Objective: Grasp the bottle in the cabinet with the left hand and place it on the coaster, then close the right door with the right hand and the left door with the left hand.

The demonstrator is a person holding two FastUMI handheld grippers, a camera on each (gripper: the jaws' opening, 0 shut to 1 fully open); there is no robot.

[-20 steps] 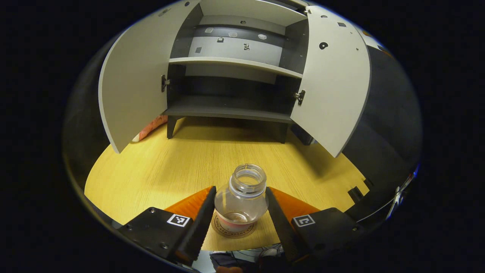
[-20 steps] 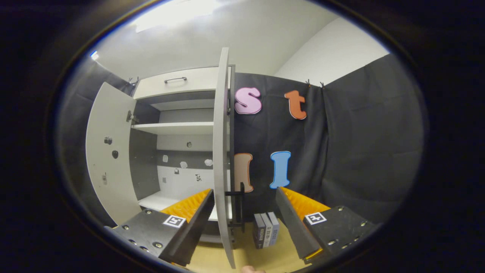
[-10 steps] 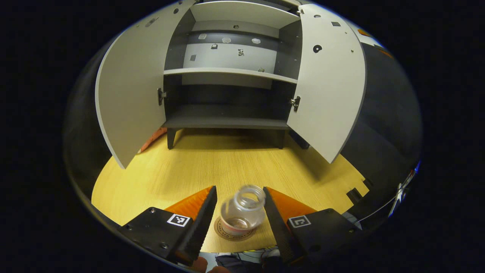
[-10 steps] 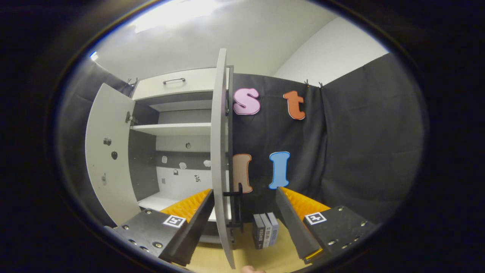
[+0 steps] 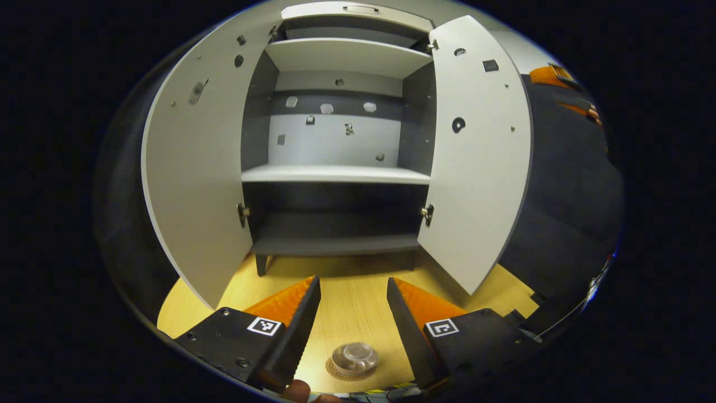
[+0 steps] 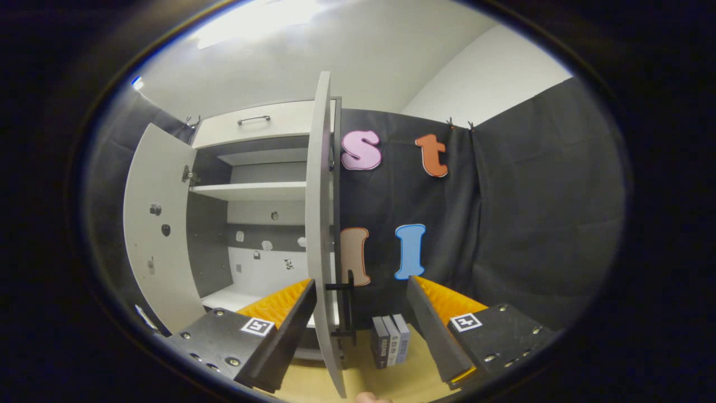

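So the bottle part looks done: the small clear plastic bottle [image 5: 353,356] with no cap is standing upright on the round printed coaster [image 5: 335,370], down on the light wooden counter [image 5: 352,302] in front of the cabinet. In the left gripper view, the left gripper [image 5: 352,291] is up above it with its fingers spread apart and nothing between them, so it's let go. The grey two-door cabinet [image 5: 335,173] has both doors swung wide open and its shelves look bare. In the right gripper view, the right gripper [image 6: 361,294] has its fingers apart too, empty, and the flat grey right door [image 6: 321,235] is edge-on right between them, with the slim black door handle [image 6: 349,302] just behind that edge. I'd say we're at the close-the-right-door step. Next move probably means getting a finger onto the outside face of that door and sweeping it shut, then doing the flat grey left door [image 5: 196,179] with the left.
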